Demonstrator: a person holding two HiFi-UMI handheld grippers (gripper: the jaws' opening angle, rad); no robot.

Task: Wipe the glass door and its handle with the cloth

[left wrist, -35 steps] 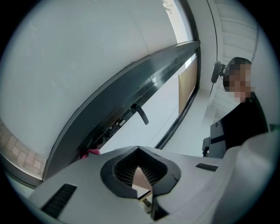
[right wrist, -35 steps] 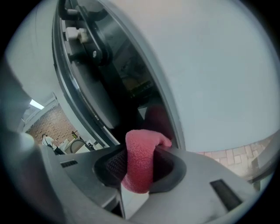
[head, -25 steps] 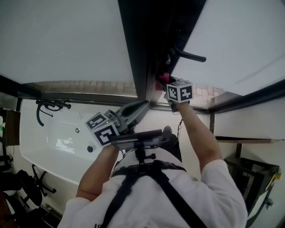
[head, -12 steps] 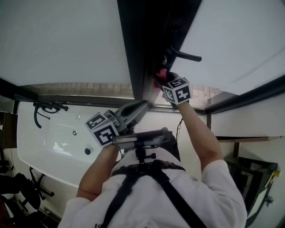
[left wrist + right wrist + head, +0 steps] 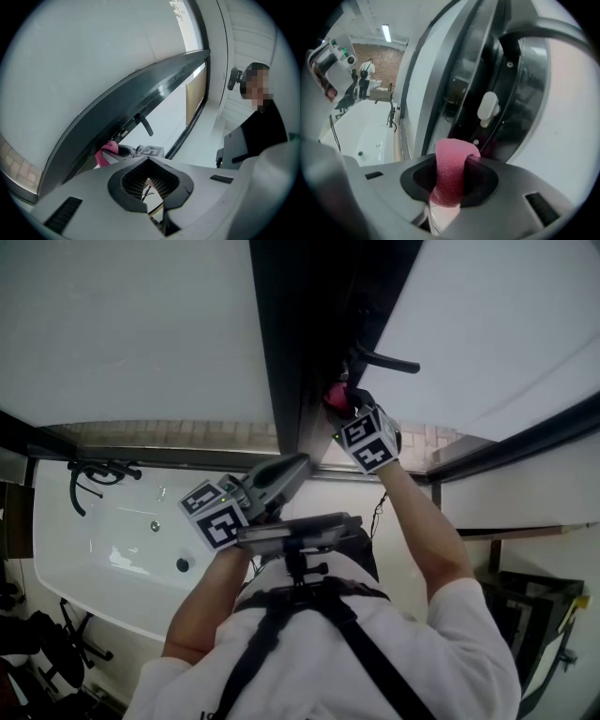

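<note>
The person wears a white short-sleeved shirt [image 5: 412, 652] crossed by black harness straps [image 5: 267, 629], with a grey bar [image 5: 295, 529] on a black mount [image 5: 298, 568] at the chest. The left gripper [image 5: 150, 185] and right gripper [image 5: 450, 180] are moulded in pale grey. Their jaws are lined with dark ribbed pads [image 5: 133, 180], with a dark slot [image 5: 65, 214] set to each side. Behind the jaws each carries a cube [image 5: 217, 514] with black-and-white square markers.

A white bathtub [image 5: 103, 568] runs toward a brick wall [image 5: 382, 58], black tap [image 5: 94, 472] at its edge; a strip light [image 5: 386, 33] glows overhead.
</note>
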